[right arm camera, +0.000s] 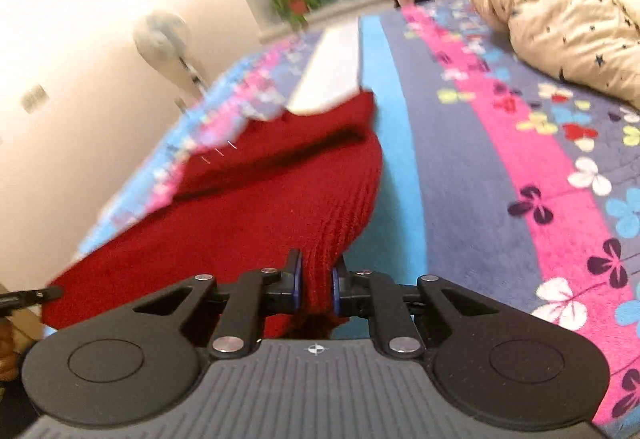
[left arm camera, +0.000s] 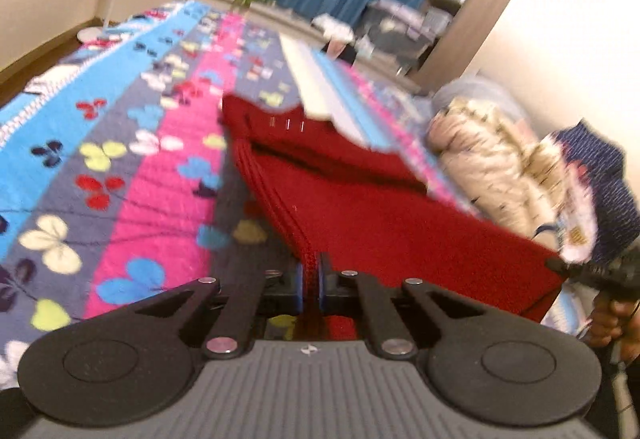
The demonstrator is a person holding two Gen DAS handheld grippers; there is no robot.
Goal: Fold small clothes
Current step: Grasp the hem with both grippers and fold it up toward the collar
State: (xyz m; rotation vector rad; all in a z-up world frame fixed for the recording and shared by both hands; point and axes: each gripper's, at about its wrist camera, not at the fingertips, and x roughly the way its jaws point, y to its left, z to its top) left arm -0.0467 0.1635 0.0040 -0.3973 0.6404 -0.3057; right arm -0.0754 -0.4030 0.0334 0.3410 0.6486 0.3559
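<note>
We see the red knit garment (left arm camera: pixel 360 191) stretched over the flowered bedspread (left arm camera: pixel 160 167), its long axis running from bottom centre toward mid-frame. Our left gripper (left arm camera: pixel 311 279) and right gripper (right arm camera: pixel 316 287) each pinch a bunched ribbed edge.

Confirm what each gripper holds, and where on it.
Both hold the red knit garment: left gripper and right gripper are each shut on a bunched part of its ribbed near edge, at opposite ends.

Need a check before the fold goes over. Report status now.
Left gripper shut on red knit garment. Right gripper shut on it too. Garment stretched between them over the floral bedspread. Beige quilt off to the side, not blocking.
</note>
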